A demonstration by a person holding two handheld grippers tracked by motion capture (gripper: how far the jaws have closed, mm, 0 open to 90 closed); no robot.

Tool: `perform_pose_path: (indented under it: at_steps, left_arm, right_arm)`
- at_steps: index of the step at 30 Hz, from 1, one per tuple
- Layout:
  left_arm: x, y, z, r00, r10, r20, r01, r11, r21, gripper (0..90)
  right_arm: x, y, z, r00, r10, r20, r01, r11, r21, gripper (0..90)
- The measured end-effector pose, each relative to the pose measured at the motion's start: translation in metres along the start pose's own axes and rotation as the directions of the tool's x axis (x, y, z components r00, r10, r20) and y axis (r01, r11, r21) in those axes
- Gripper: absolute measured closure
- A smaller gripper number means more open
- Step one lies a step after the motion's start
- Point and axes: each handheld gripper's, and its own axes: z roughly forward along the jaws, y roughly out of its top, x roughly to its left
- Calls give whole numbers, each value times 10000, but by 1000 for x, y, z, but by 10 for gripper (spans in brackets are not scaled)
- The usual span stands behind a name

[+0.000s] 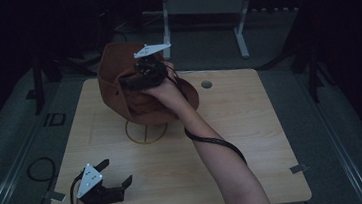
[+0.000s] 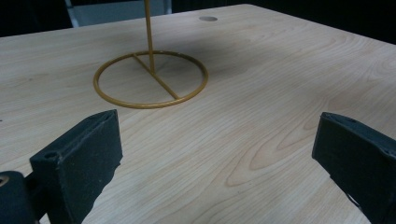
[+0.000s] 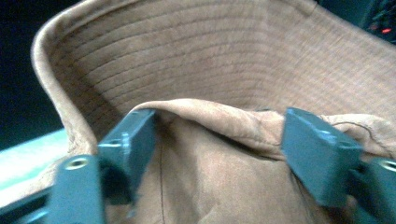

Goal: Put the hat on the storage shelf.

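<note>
in the high view, the brown suede brimmed hat (image 1: 140,88) sits on the thin gold wire stand (image 1: 146,131) at upper centre of the pale wooden table (image 1: 253,140), the right gripper (image 1: 139,78) upon it; the left gripper (image 1: 114,181) rests lower left, jaws wide apart. in the left gripper view, the stand's ring lies upper left, nothing between the jaws. in the right gripper view, the spread jaws flank a fold of the hat's crown, not pinching it.
</note>
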Motion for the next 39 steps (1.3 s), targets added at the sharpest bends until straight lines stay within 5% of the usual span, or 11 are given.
perform_pose_path:
  at_steps: [5, 18, 28, 39]
  left_arm:
    - [0, 0, 0, 10000, -39, -21, 39, 10000, 5, 23]
    - [1, -3, 4, 9999, -34, -128, 34, 10000, 14, 23]
    - [0, -6, 9, 10000, -54, -81, 55, 9998, 215, 23]
    - [-2, -7, 12, 9999, -35, -94, 38, 9995, 329, 23]
  right_arm:
    - [8, 0, 0, 9984, -559, 53, 558, 9981, 272, 110]
    - [11, 1, -34, 9929, -1162, 271, 1167, 9930, -170, 130]
    - [-1, -19, -62, 9990, -451, -3, 451, 9988, 199, 135]
    - [-7, -40, -97, 9989, -456, 81, 454, 9986, 284, 137]
